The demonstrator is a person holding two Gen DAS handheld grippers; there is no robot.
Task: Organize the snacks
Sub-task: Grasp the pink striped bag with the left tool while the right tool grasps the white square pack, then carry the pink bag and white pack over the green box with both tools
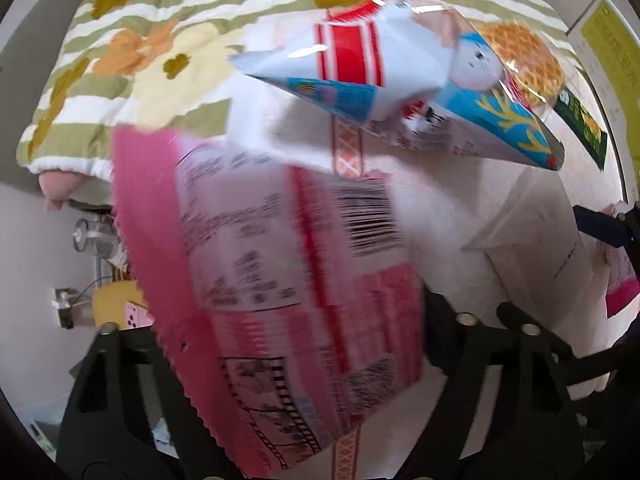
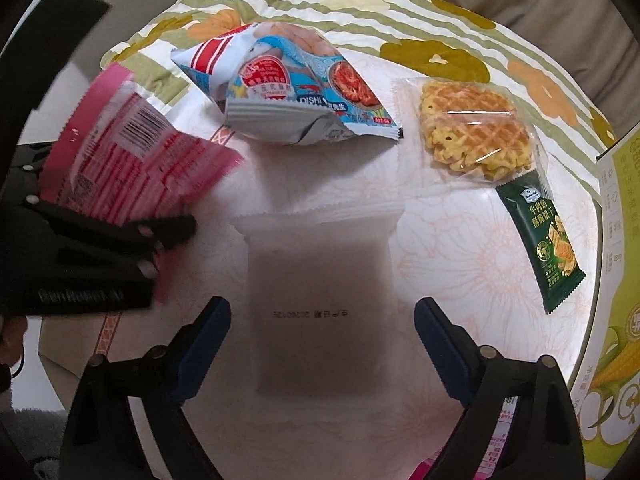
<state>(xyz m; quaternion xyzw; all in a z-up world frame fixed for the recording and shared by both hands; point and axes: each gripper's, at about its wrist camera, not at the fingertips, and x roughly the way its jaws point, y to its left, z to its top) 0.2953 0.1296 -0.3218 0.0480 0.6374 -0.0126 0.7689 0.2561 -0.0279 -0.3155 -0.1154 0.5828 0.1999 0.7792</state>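
Observation:
My left gripper [image 1: 288,320] is shut on a pink snack bag [image 1: 280,280] and holds it lifted; the bag is blurred and fills the left wrist view. It also shows in the right wrist view [image 2: 132,148], held by the left gripper [image 2: 176,236] at the left. My right gripper [image 2: 322,340] is open, its blue pads either side of a white frosted packet [image 2: 318,300] lying flat. Beyond lie a blue-and-white shrimp chip bag [image 2: 288,88], a clear waffle cookie pack [image 2: 476,132] and a green biscuit stick pack [image 2: 552,240].
The snacks lie on a white tablecloth [image 2: 460,280] with pale orange flowers. A floral quilt [image 2: 420,20] is bunched behind. A yellow-green corn-print box [image 2: 616,320] stands at the right edge. Another pink packet [image 2: 496,448] peeks under the right finger.

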